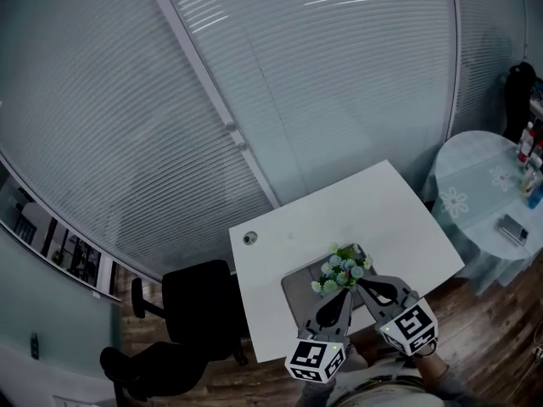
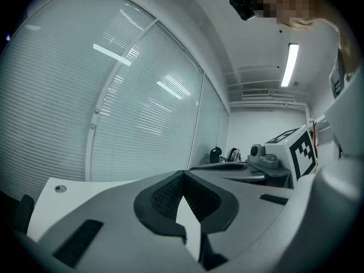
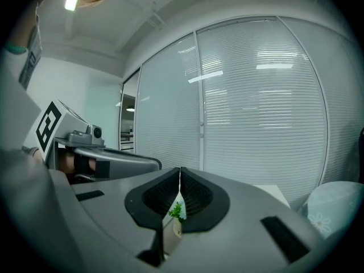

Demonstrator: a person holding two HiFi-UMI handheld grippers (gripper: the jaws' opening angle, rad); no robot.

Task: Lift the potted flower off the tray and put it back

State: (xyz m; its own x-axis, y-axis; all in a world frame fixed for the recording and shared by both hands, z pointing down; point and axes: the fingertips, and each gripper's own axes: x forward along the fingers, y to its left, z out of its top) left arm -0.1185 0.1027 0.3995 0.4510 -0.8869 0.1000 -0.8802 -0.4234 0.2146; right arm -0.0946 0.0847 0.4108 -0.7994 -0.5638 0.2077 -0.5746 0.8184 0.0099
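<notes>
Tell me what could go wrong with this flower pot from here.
Both the left tool and right tool are shut, tips close to the potted flower on its tray. Going in shut could tip it or crush blossoms. Grabbing blossoms instead of the pot might slip.

The head view looks steeply down on the white rectangular bench (image 1: 356, 210); both gripper views sit low, facing the pale slatted blinds (image 2: 142, 124) all three share.

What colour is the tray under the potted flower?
Grey; the tray shows best in the head view.
</notes>
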